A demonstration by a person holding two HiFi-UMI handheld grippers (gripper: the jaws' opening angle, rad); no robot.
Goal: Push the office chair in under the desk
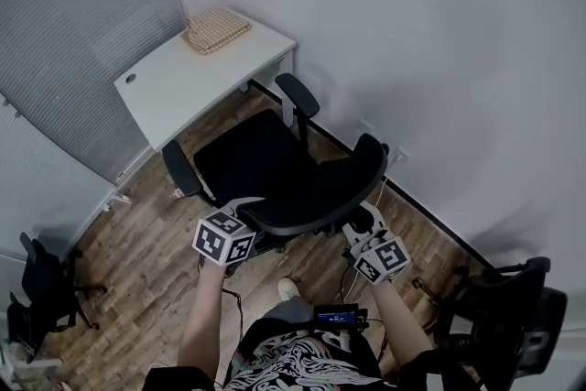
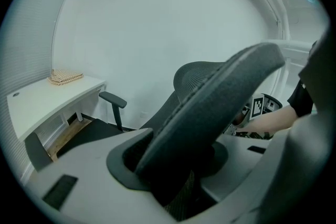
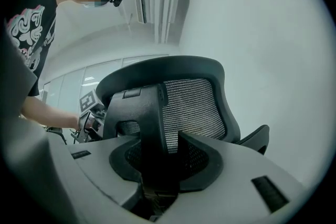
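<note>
Our left gripper (image 1: 245, 208) and right gripper (image 1: 364, 220) both clench the office chair (image 1: 265, 162) by its back. It stands just off the desk (image 1: 174, 82) front edge (seat not yet under). Next we push squarely.

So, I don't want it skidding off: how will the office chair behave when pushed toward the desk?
The office chair probably rolls easily on the smooth wood floor, though no casters show. Left tongs and right tongs grip the backrest high up, so it may swivel or tip. Its mesh likely flexes.
</note>
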